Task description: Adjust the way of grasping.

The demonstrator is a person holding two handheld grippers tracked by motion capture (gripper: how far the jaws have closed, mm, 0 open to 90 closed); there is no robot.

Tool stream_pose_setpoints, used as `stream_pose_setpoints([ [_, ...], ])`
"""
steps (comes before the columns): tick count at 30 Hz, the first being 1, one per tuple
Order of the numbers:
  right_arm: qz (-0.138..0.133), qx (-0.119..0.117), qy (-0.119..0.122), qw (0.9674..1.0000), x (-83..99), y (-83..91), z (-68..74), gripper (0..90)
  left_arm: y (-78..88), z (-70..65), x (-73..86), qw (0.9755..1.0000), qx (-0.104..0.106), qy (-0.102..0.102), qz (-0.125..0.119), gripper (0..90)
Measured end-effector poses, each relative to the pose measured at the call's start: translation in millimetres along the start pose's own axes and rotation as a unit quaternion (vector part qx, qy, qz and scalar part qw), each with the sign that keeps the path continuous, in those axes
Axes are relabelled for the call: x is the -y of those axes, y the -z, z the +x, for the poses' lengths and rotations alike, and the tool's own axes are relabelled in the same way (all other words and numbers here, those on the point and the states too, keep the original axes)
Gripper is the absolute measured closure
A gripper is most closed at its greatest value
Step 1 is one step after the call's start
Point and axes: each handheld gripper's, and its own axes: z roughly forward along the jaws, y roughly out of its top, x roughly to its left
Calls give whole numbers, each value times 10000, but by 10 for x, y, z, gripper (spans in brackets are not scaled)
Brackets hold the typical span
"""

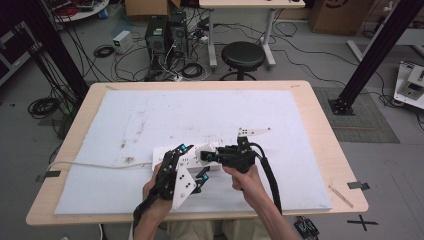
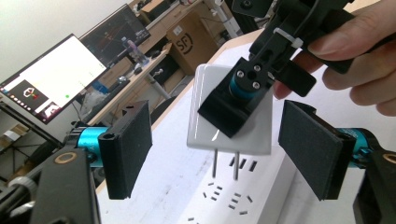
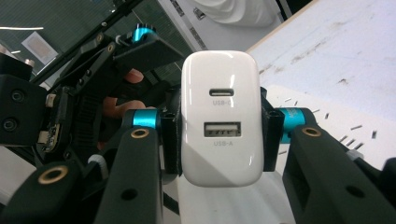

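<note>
A white USB charger [image 3: 222, 126] with two ports is clamped between the pads of my right gripper [image 3: 222, 133], which is shut on its sides. In the left gripper view the charger [image 2: 224, 140] hangs with its two metal prongs pointing down, just above the slots of a white power strip [image 2: 243, 200]. My left gripper [image 2: 219, 140] stands open around the charger, with its pads [image 2: 128, 149] well clear of it on both sides. From above, both grippers meet over the power strip [image 1: 167, 156] near the table's front middle: left gripper [image 1: 196, 161], right gripper [image 1: 206, 154].
The strip's white cable [image 1: 90, 164] runs left across the white mat [image 1: 200, 110] and off the table. Beyond the far edge stand a black stool [image 1: 243, 56] and computer cases amid floor cables. Monitors [image 2: 51, 74] are on a desk off to the side.
</note>
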Motion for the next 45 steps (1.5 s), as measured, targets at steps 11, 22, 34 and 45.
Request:
stream_pose_setpoints([
  [11,-66,179,30,9998,-21,69,-12,631,140,142,69,9985,164,515,81,258],
  [22,-133,435,282,9986,-33,176,6,631,379,538,416,9846,81,1706,379,258],
  [34,-126,789,537,9954,-51,319,-7,631,619,912,662,9716,-406,2293,426,258],
  [45,-94,1172,959,9884,-70,469,0,631,787,1047,967,9467,-865,3074,419,258],
])
